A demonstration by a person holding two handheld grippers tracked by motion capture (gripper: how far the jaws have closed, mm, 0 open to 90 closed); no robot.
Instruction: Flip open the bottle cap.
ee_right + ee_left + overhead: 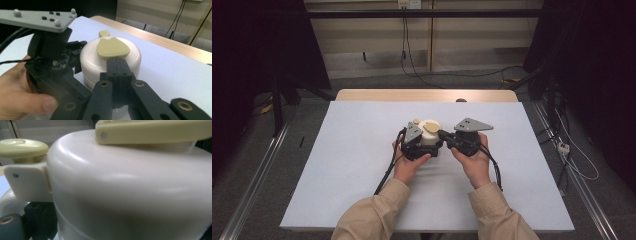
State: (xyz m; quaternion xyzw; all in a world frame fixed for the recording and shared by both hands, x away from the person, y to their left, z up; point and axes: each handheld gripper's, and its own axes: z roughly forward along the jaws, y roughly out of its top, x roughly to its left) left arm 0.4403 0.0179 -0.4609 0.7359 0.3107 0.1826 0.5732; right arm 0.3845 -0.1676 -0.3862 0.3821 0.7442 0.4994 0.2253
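Your right gripper (117, 65) is closed beside the yellow handle (112, 47). Left gripper (416, 145) flanks the cream container (130, 195); its grip is unreadable.

The round container (130, 195) looks like smooth, glossy cream plastic; the yellowish lever (112, 47) on its lid is matt plastic. Under the container lies a smooth, matt white sheet (362, 165), and beyond the container a wooden table edge (422, 95) shows, smooth and faintly shiny.

A cream-white round plastic container (430, 136) carries a pale yellow-green flat handle (112, 47); the counter (352, 150) wears plain white cloth, sleeves (372, 215) beige.
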